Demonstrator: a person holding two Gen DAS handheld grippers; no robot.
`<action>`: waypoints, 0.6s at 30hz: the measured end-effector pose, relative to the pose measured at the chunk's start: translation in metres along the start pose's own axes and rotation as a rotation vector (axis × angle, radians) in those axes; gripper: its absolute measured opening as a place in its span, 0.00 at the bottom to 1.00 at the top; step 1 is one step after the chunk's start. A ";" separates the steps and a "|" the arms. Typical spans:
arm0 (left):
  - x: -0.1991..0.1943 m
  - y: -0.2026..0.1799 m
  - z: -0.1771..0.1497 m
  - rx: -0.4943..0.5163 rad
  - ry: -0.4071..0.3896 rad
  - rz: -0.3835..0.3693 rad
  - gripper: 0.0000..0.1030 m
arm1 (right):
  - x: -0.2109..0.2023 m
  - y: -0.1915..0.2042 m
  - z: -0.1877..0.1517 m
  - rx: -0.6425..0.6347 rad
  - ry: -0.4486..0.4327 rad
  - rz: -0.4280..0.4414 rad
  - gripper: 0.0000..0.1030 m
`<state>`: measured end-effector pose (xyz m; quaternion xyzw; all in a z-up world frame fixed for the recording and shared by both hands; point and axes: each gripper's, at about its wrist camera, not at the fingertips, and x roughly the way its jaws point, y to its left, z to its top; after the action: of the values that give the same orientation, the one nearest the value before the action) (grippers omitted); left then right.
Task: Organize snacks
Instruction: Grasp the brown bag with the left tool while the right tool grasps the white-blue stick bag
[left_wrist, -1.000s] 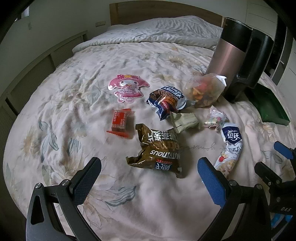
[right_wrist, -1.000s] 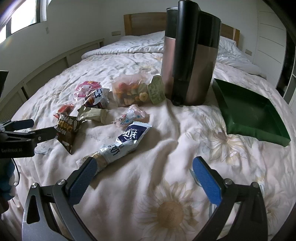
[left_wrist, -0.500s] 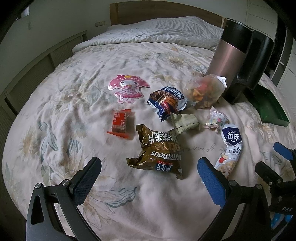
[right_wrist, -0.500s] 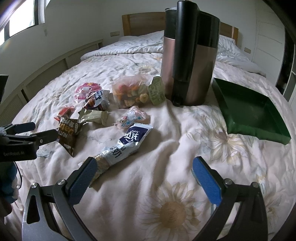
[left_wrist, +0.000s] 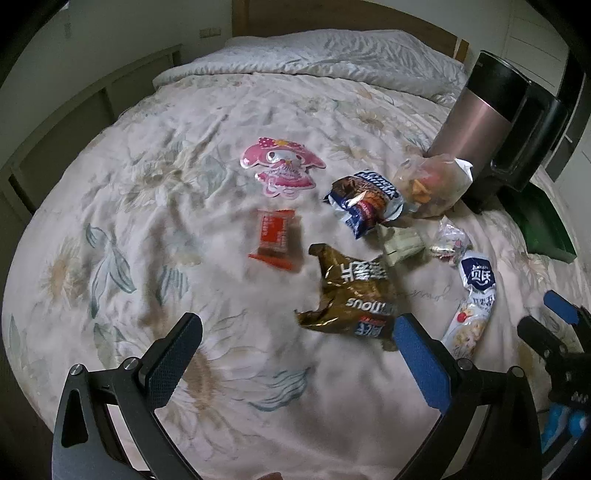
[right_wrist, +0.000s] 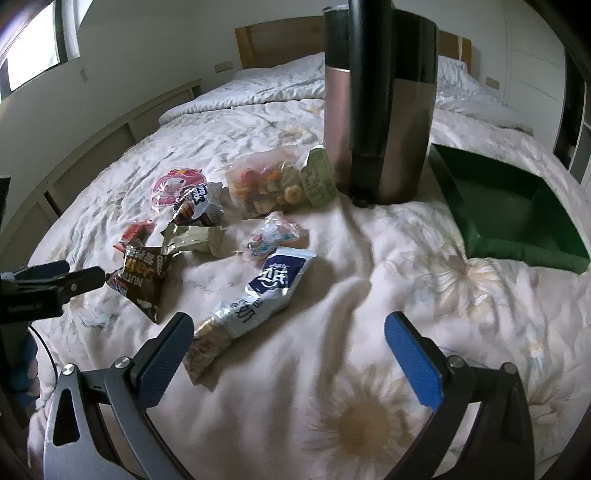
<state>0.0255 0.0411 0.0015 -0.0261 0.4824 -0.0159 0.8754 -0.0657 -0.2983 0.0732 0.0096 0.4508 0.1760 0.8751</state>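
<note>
Wide-spread left claw (left_wrist: 295, 354) above brown snack bag (left_wrist: 351, 295) on floral bedspread (left_wrist: 147, 221).

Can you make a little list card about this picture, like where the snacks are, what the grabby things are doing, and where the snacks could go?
place: bed with a flowery quilt
snacks: scattered loose on the quilt
nearest snack to left hand-held gripper: brown bag
nearest snack to right hand-held gripper: white and blue packet
other snacks: pink character pack, small red pack, clear bag of mixed bits
both hand-held grippers: open, holding nothing
green tray: holds no snacks
tall bin: stands beside the tray
</note>
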 end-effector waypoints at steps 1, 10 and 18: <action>0.000 -0.001 0.000 0.008 0.005 -0.003 0.99 | 0.002 0.001 0.001 0.008 0.005 0.007 1.00; 0.024 -0.032 0.013 0.061 0.064 -0.033 0.99 | 0.026 0.004 0.002 0.063 0.075 0.033 1.00; 0.076 -0.040 0.020 0.103 0.190 0.016 0.65 | 0.047 0.002 0.005 0.109 0.142 0.082 1.00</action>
<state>0.0827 -0.0020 -0.0501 0.0241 0.5618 -0.0362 0.8261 -0.0375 -0.2805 0.0392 0.0631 0.5197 0.1873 0.8312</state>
